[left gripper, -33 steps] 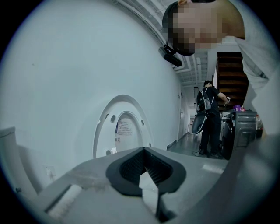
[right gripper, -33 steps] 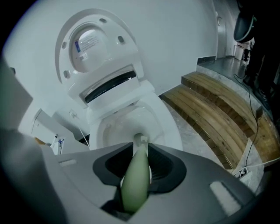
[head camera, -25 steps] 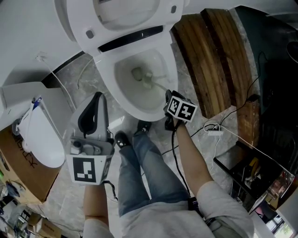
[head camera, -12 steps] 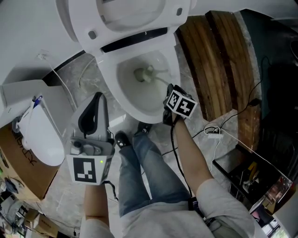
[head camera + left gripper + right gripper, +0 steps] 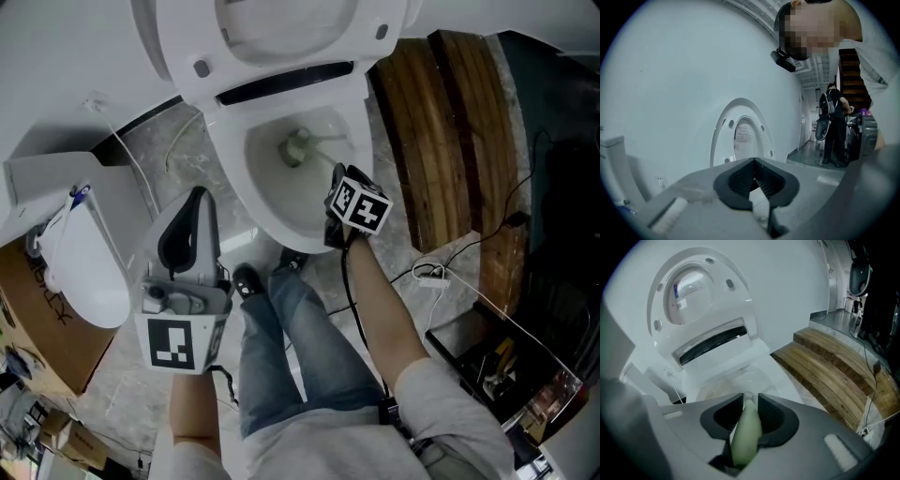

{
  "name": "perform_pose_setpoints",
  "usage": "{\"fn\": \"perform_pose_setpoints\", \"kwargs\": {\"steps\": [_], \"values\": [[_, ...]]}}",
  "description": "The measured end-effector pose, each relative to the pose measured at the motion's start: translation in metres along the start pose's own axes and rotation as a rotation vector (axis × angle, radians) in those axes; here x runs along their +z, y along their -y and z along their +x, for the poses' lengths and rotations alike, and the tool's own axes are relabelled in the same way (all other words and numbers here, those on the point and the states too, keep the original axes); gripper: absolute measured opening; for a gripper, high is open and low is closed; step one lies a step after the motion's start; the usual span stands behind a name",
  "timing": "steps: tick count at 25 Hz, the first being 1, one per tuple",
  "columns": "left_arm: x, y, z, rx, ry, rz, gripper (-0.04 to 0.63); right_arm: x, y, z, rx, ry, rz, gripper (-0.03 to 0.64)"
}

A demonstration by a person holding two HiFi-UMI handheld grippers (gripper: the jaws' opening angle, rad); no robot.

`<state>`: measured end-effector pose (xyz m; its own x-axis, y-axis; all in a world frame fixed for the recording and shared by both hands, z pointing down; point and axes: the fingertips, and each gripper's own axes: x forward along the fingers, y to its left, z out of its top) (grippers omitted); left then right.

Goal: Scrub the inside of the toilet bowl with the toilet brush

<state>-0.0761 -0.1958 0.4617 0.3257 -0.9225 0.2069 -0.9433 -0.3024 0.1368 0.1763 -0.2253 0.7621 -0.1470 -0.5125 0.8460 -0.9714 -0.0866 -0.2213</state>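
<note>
**STATION STATUS RECORD**

**1. Surroundings.** A plain white wall [image 5: 56,75] stood behind the fixture. Grey marbled floor [image 5: 178,159] ran round its base. Wooden steps [image 5: 441,141] lay to the right of the fixture. The equipment beyond them was too dark to identify.

**2. Fixture.** The toilet bowl [image 5: 228,173] sat at top ctr of the head view, open. Its lid [image 5: 281,33] was raised toward the wall.

**3. Left-side items.** A white rounded container [image 5: 80,272] stood left of the bowl. A cardboard box [image 5: 37,328] lay just beside it.

**4. Operator.** Legs in jeans [image 5: 291,347] stood in front of the bowl, w/ dark shoes [image 5: 246,279] near its base.

**5. Left unit.**
- The left gripper [image 5: 194,199] was held left of the bowl, apart from it, over the floor.
- Its own view showed the jaws closed tip to tip w/ nothing btwn them.
- The jaws pointed toward the raised lid.
- A second person [image 5: 832,126] stood far off at that view's right.

**6. Right unit.**
- The right gripper [image 5: 339,178] was at the bowl's right front rim, jaws aimed into the bowl.
- The jaws were clenched on the pale green handle of the toilet brush [image 5: 746,432].
- The handle ran forward out of the jaws and down into the bowl.
- The brush head [image 5: 298,145] sat low inside the bowl, near the drain.
- Pressure of the head on the porcelain could not be determined.

**7. Small items.**
- A black cable [image 5: 361,319] ran from the right gripper along the forearm.
- A white power strip [image 5: 431,272] lay on the floor near the foot of the steps.
</note>
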Motion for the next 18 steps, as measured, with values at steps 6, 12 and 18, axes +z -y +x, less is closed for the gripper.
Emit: {"fn": "perform_pose_setpoints", "kwargs": {"steps": [6,12,18], "values": [[0.0,-0.004,0.0,0.011,0.002,0.004,0.003,-0.003,-0.025,0.004,0.076,-0.012,-0.064,0.098],[0.0,-0.004,-0.003,0.002,0.003,0.002,0.003,-0.012,-0.049,0.001,0.137,-0.026,-0.137,0.098],[0.004,-0.001,-0.008,-0.023,0.021,-0.009,0.003,-0.028,-0.06,-0.013,0.172,-0.037,-0.188,0.1]]}}
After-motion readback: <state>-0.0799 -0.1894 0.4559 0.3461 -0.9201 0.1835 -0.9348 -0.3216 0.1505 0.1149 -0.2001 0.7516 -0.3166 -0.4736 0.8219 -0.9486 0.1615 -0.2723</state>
